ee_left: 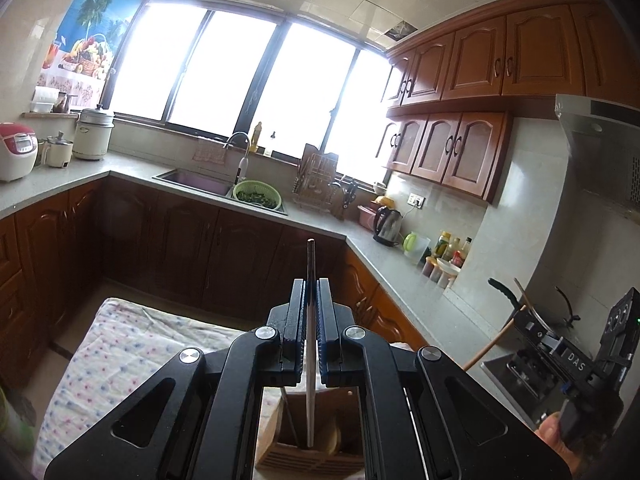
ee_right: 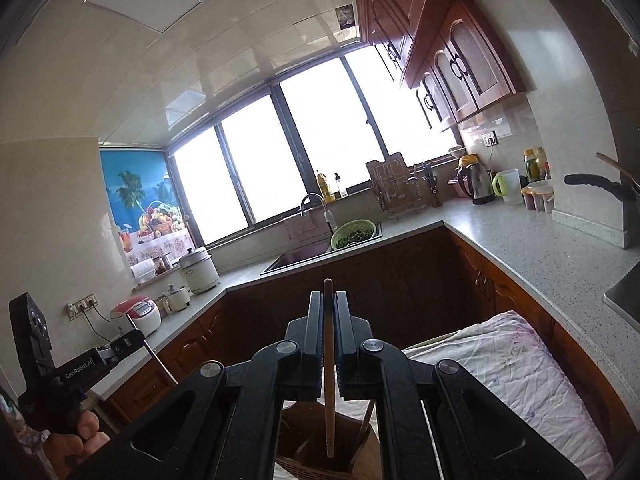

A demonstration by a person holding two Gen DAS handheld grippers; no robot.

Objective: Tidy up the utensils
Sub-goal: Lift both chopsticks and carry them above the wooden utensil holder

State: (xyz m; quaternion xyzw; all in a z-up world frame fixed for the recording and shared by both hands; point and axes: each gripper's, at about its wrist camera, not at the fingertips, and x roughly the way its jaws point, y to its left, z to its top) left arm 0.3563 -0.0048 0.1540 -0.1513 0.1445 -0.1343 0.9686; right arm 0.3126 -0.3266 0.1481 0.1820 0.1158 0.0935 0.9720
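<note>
Now, left wrist view: your left gripper [ee_left: 311, 292] is clamped tight on a slim pale metal chopstick [ee_left: 310, 344], upright, its lower end hanging over the slotted wooden utensil holder [ee_left: 310, 458] on the flowered cloth [ee_left: 132, 344]. Over to the right wrist view: your right gripper [ee_right: 329, 304] pinches a round light-brown wooden chopstick [ee_right: 329, 380], also upright above that holder. You look mid-transfer, both sticks off the cloth. Next call: line each tip over a compartment, lower, then release.

Black hand-held gripper [ee_left: 311, 292], silver pivot screws
</note>
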